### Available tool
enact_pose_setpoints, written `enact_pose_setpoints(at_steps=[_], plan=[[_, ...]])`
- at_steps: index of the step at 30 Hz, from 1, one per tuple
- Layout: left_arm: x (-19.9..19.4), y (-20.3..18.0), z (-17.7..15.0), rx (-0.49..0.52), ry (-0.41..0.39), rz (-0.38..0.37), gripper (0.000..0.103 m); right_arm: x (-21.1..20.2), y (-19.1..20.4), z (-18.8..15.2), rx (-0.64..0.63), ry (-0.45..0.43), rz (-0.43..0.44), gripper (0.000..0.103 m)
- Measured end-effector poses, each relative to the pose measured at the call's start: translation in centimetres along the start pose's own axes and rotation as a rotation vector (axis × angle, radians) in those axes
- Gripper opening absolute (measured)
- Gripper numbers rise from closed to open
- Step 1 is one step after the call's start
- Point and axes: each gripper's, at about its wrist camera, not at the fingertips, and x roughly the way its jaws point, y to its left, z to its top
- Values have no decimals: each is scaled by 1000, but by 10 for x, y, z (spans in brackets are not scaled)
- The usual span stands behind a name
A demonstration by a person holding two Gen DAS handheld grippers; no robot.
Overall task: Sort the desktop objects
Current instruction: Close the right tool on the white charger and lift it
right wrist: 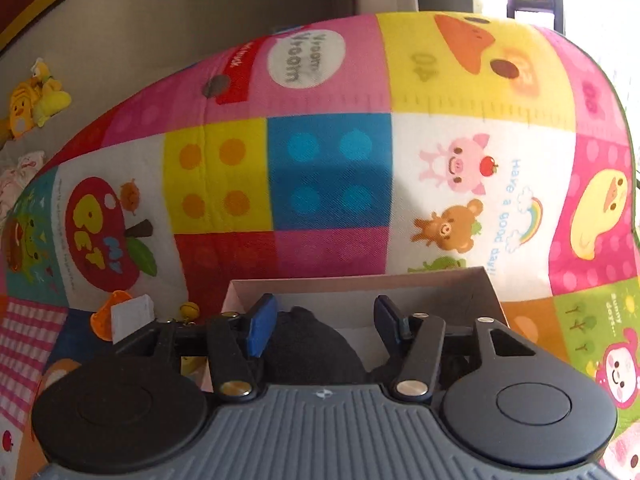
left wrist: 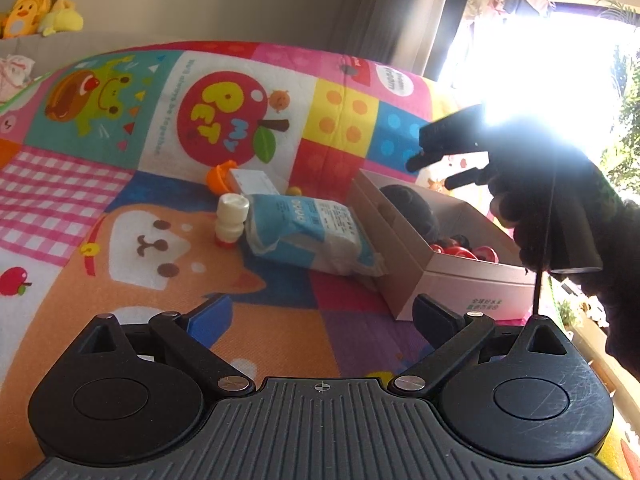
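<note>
A pink cardboard box [left wrist: 464,280] sits on the colourful play mat and holds a black fuzzy item [left wrist: 412,204] and red pieces [left wrist: 464,252]. Left of it lie a blue-and-white packet [left wrist: 308,232], a small white bottle [left wrist: 231,220], a white carton [left wrist: 254,180], an orange piece [left wrist: 218,176] and a small yellow ball [left wrist: 294,191]. My left gripper [left wrist: 324,316] is open and empty, low over the mat before the packet. My right gripper [right wrist: 324,324] is open above the box [right wrist: 360,284], over the black item [right wrist: 312,348]; it also shows in the left wrist view [left wrist: 436,168].
The play mat [left wrist: 120,208] covers the whole surface. Plush toys [left wrist: 40,10] lie on a ledge at the far left by the wall. A bright window with plants [left wrist: 624,152] is at the right. The orange piece [right wrist: 106,316] and carton [right wrist: 132,318] lie left of the box.
</note>
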Motion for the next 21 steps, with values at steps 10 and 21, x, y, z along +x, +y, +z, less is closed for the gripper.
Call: enact_pose_setpoints(at_steps=[10,21], plan=[[-10,18,6,8,-17,174,100,87,117,6,-94,287,170,81],[-12,19,5,4,-23,143,100,103,177,-23,-410,272,28,48]])
